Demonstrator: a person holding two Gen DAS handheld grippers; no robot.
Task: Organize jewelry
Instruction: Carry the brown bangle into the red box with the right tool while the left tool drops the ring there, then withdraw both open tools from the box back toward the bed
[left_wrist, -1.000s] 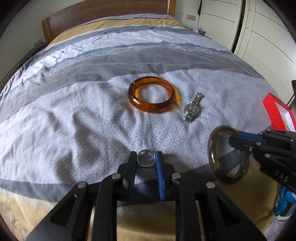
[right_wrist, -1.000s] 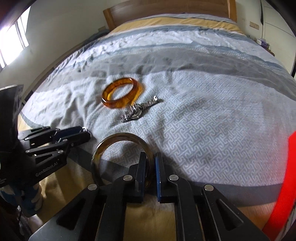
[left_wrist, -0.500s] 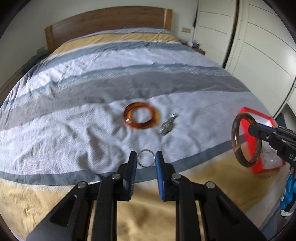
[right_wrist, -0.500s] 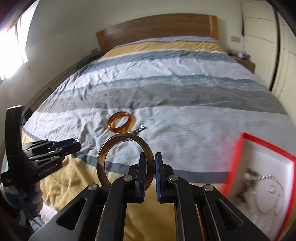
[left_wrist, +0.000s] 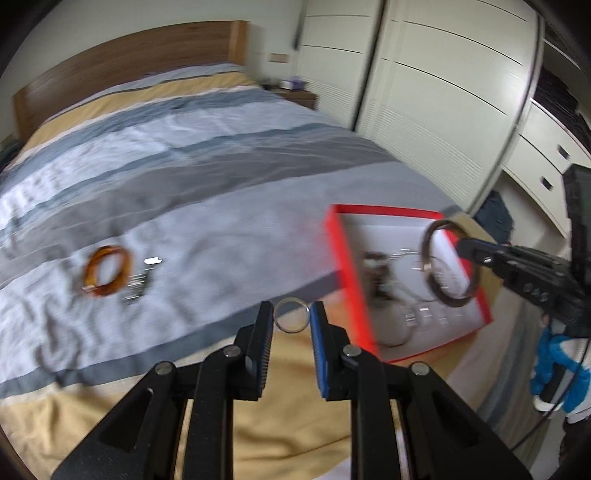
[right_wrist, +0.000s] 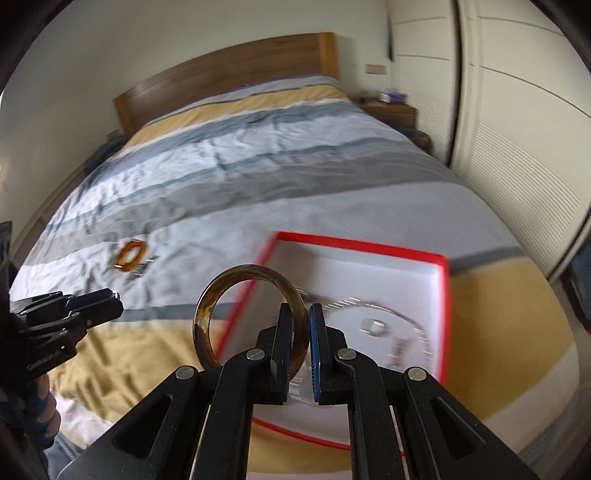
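Note:
My left gripper (left_wrist: 291, 317) is shut on a small silver ring (left_wrist: 291, 300), held in the air above the bed's near edge. My right gripper (right_wrist: 301, 325) is shut on the rim of a dark brown bangle (right_wrist: 251, 268), upright over the near left corner of a red-rimmed white jewelry box (right_wrist: 354, 245). The left wrist view shows that bangle (left_wrist: 427, 254) and the right gripper (left_wrist: 476, 254) over the box (left_wrist: 334, 240). An orange bangle (left_wrist: 110, 291) and a silver watch (left_wrist: 138, 286) lie together on the grey bedcover, far left of the box.
The box holds a necklace (right_wrist: 369, 306) and several small pieces. A wooden headboard (right_wrist: 229, 70) stands at the far end. White wardrobe doors (left_wrist: 436, 110) run along the right side, with a nightstand (right_wrist: 388, 109) beside the bed. The left gripper (right_wrist: 107, 299) shows at left.
Both grippers have risen and swung to the right with the ring and the dark bangle. The red box has come fully into view; the orange bangle and watch have receded to the left.

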